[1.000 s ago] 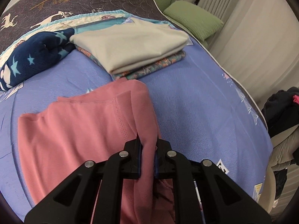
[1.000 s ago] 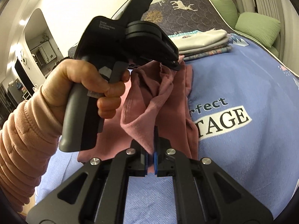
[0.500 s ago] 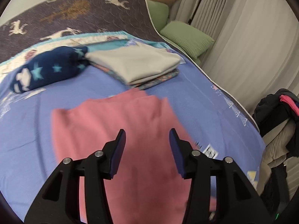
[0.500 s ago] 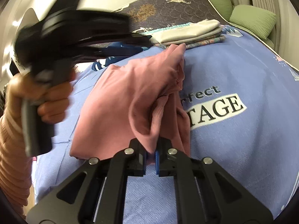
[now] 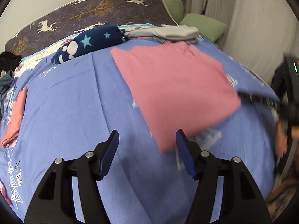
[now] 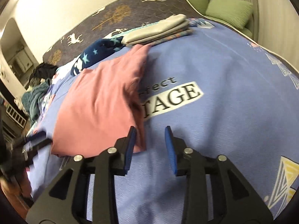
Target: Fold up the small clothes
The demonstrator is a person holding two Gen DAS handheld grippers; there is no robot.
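A pink garment (image 5: 175, 85) lies folded flat on the blue bedsheet (image 5: 78, 100); it also shows in the right wrist view (image 6: 101, 102). My left gripper (image 5: 146, 153) is open and empty, just in front of the garment's near corner. My right gripper (image 6: 150, 147) is open and empty, its left finger next to the garment's near right corner. The right gripper shows blurred at the right edge of the left wrist view (image 5: 287, 100).
A stack of folded clothes (image 5: 168, 32) and a navy star-print roll (image 5: 87, 43) lie at the far side of the bed. Another pink piece (image 5: 15, 117) lies at the left. Green pillows (image 6: 229, 11) sit beyond. A pile of dark clothes (image 6: 39, 82) lies far left.
Both grippers let go of the pink garment and opened. It now lies flat on the sheet. Both grippers have pulled back toward the bed's near edge.
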